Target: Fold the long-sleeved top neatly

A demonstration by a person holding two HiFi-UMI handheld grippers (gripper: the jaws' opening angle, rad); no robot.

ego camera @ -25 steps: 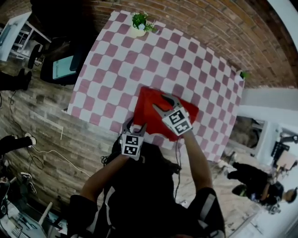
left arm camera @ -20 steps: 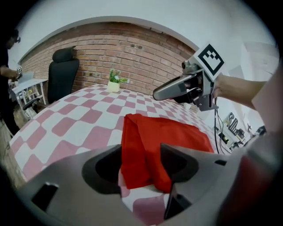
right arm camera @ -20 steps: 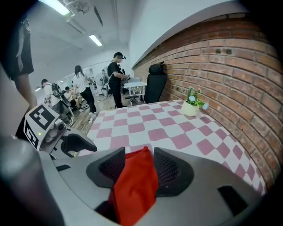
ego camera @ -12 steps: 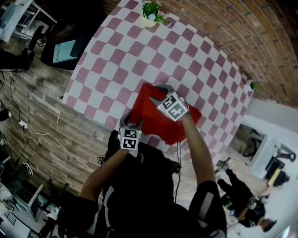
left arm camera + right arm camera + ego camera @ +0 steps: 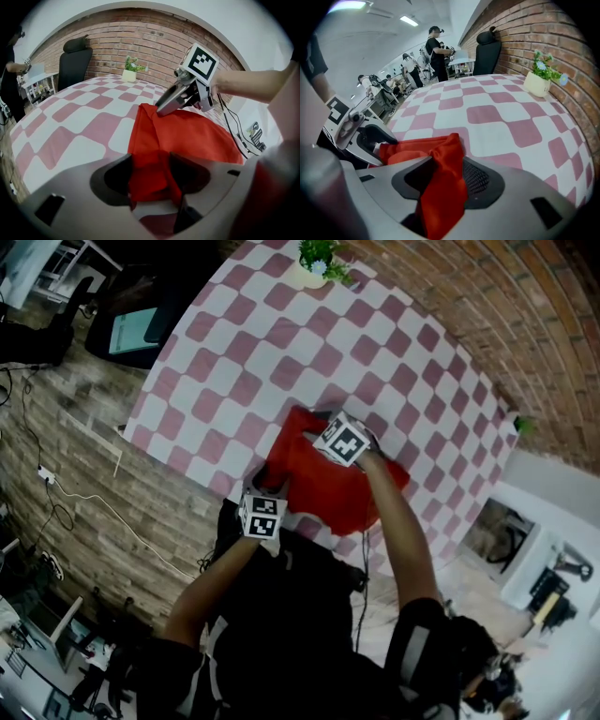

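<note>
The red long-sleeved top [image 5: 323, 479] lies partly folded on the pink-and-white checked table [image 5: 244, 343], near its front edge. My left gripper [image 5: 272, 491] is shut on a bunch of red cloth [image 5: 149, 177] at the top's near left corner. My right gripper [image 5: 317, 427] is shut on a fold of the same top [image 5: 443, 185] at its far edge, low over the table. In the left gripper view the right gripper [image 5: 161, 110] pinches the far corner of the red cloth. In the right gripper view the left gripper [image 5: 358, 140] shows at the left, with red cloth by it.
A small potted plant [image 5: 319, 263] in a white pot stands at the table's far edge, also seen as the plant [image 5: 541, 77]. A black chair [image 5: 75, 61] stands by the brick wall. Several people stand in the room behind [image 5: 436, 47]. A cable lies on the floor [image 5: 84, 517].
Both grippers have sunk toward the table with the red cloth in them. The right gripper moved further over the top and tipped more steeply down.
</note>
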